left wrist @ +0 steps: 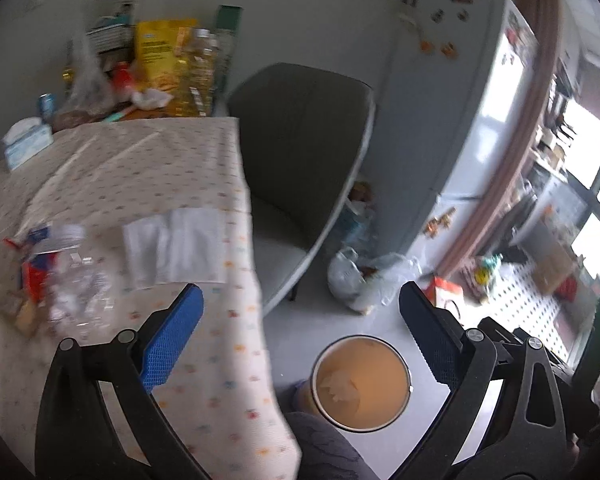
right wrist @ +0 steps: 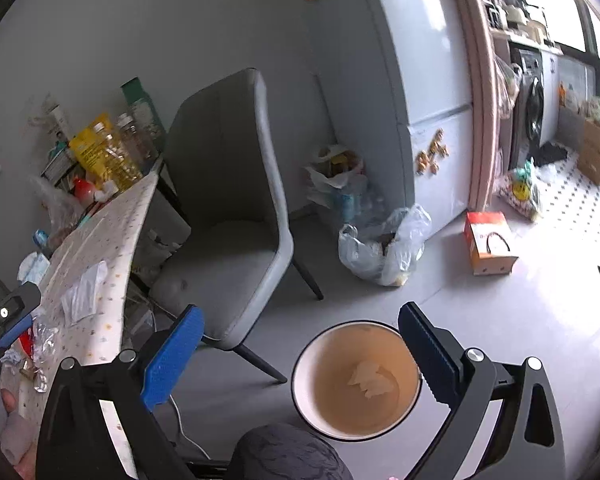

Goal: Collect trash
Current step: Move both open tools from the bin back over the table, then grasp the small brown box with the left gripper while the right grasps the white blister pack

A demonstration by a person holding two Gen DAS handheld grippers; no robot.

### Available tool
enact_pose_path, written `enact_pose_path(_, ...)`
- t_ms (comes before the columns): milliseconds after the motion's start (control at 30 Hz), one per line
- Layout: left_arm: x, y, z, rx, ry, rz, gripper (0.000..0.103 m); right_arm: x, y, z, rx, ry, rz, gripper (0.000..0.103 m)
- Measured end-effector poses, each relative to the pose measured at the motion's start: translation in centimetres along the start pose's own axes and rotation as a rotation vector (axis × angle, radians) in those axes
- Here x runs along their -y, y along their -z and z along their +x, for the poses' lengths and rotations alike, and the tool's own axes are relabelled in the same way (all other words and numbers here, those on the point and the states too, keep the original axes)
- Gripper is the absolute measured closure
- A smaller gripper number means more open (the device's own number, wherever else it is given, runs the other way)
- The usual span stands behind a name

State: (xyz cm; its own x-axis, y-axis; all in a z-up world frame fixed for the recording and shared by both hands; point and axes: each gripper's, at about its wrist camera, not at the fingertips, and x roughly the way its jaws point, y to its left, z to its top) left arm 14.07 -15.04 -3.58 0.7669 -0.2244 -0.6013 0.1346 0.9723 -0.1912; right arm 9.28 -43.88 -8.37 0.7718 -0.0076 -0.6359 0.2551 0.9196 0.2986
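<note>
1. Refrigerator (right wrist: 384, 80) and grey chair (right wrist: 228, 200) are seen beyond the bin; neither is part of the job, though the chair's legs stand close to the bin's far side.
2. Tabletop (left wrist: 160, 160), covered by a dotted cloth, lies just beside the bin. Its edge overhangs the route between trash and bin and is judged the main thing to clear.
3. Bin (right wrist: 358, 380), round, white-rimmed and open-topped, stands on the floor. A crumpled pale scrap (right wrist: 370, 378) already lies at its bottom.
4. Plastic bags (right wrist: 384, 248) with refuse sit on the floor beyond the bin, near the refrigerator, well apart from the tabletop.
5. Left gripper (left wrist: 300, 340) and right gripper (right wrist: 300, 356) are both spread wide, with nothing between the jaws; both hang above the bin.
6. White napkin (left wrist: 176, 246) lies flat on the tabletop, nearer the bin than the rest. It is judged light and limp; a pinch at a raised fold or edge is advised.
7. Crumpled clear plastic (left wrist: 80, 284) lies farther from the bin, touching the wrappers. It is judged springy, slippery and weightless; a firm squeeze across the bulk would suit.
8. Red and blue wrappers (left wrist: 36, 256) lie under and beside it; details are blurred.
</note>
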Motion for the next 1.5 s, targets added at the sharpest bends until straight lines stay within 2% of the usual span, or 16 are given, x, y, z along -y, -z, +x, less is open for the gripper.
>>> enact_pose_path(333, -6.3, 0.2, -3.9, 0.089, -0.093, -0.096, 0.006, -6.4, 0.9, -1.6, 0.035, -0.077, -0.108, 0.007)
enact_pose_path(600, -10.1, 1.0, -6.5, 0.16, -0.11, -0.154, 0.006, -10.8, 2.2, -2.0, 0.033, -0.16, -0.186, 0.007)
enact_pose_path(767, -12.9, 1.9, -8.1, 0.206, -0.146, -0.183, 0.006, -13.4, 2.8, -2.5, 0.036, -0.254, -0.232, 0.007)
enact_pose_path(933, -17.1, 3.3, -9.3, 0.239, -0.192, -0.259, 0.006, -15.8, 3.4, -2.7, 0.023, -0.374, -0.271, 0.007)
enact_pose_path(1100, -20.5, 4.0, -9.9, 0.223, -0.251, -0.278, 0.006, -17.8, 4.5, -2.2, -0.005, -0.383, -0.31, 0.007)
enact_pose_path(1367, -24.3, 4.8, -8.2, 0.117, -0.206, -0.344, 0.006, -20.2, 5.5, -0.9, -0.093, -0.454, -0.303, 0.008)
enact_pose_path(1500, -24.5, 5.1, -6.4, 0.067, -0.201, -0.348, 0.015, -21.0, 6.2, -0.6, -0.123, -0.471, -0.33, 0.008)
